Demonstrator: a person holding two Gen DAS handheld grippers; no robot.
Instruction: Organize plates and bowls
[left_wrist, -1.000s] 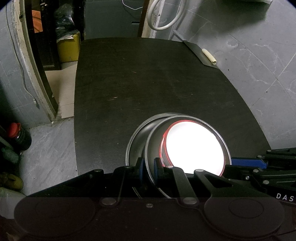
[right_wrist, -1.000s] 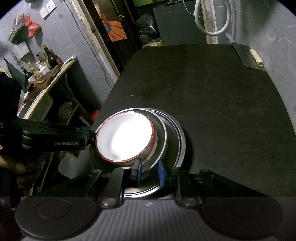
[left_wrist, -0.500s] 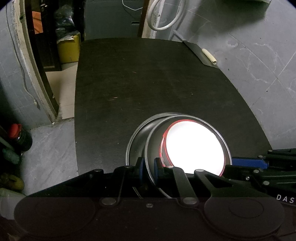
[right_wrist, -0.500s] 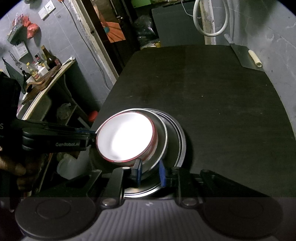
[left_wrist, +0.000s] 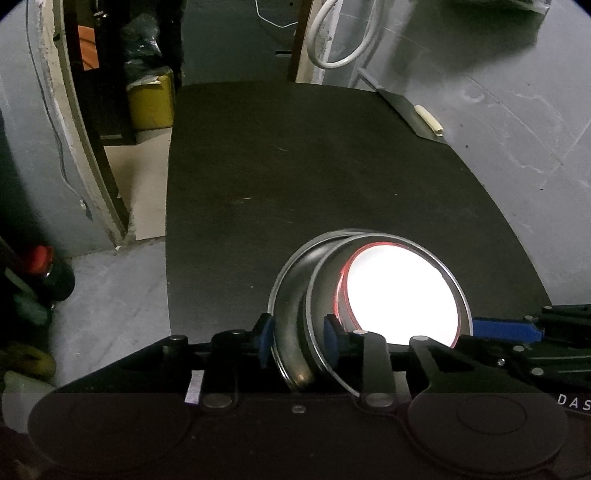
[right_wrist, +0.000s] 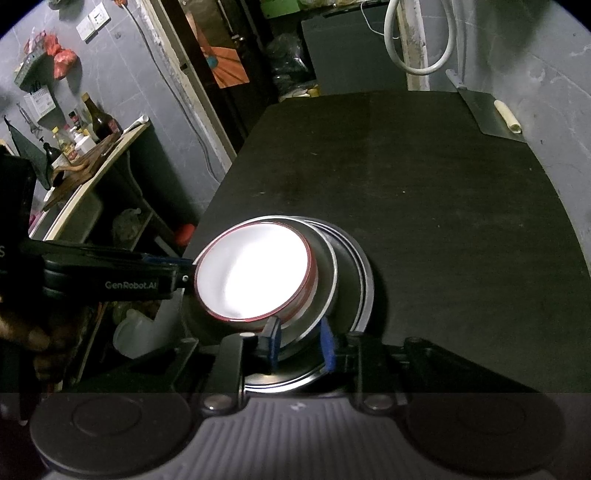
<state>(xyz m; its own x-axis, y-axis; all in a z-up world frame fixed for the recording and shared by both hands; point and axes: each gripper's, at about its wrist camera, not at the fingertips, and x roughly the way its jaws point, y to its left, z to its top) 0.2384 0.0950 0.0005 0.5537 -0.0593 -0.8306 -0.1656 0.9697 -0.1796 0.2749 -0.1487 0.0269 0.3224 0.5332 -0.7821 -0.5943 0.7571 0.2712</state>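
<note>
A stack of dishes sits at the near edge of the black table (left_wrist: 295, 177). A white bowl with a red rim (left_wrist: 399, 291) lies in a steel bowl (left_wrist: 321, 280), which rests on a steel plate (left_wrist: 291, 295). In the right wrist view the white bowl (right_wrist: 255, 273) sits in the steel bowl (right_wrist: 327, 273) on the steel plate (right_wrist: 364, 291). My left gripper (left_wrist: 297, 341) is open, its fingers either side of the steel rims. My right gripper (right_wrist: 301, 343) is open around the stack's near rim.
A cleaver (left_wrist: 410, 110) with a pale handle lies at the table's far right corner, seen also in the right wrist view (right_wrist: 487, 114). A yellow bin (left_wrist: 151, 99) stands beyond the table's far left. A shelf with bottles (right_wrist: 81, 136) stands left of the table.
Both grippers have opened: the left fingers spread apart from the steel bowl's rim, and the right fingers spread apart from the stack's near rim. The dishes have stayed in place.
</note>
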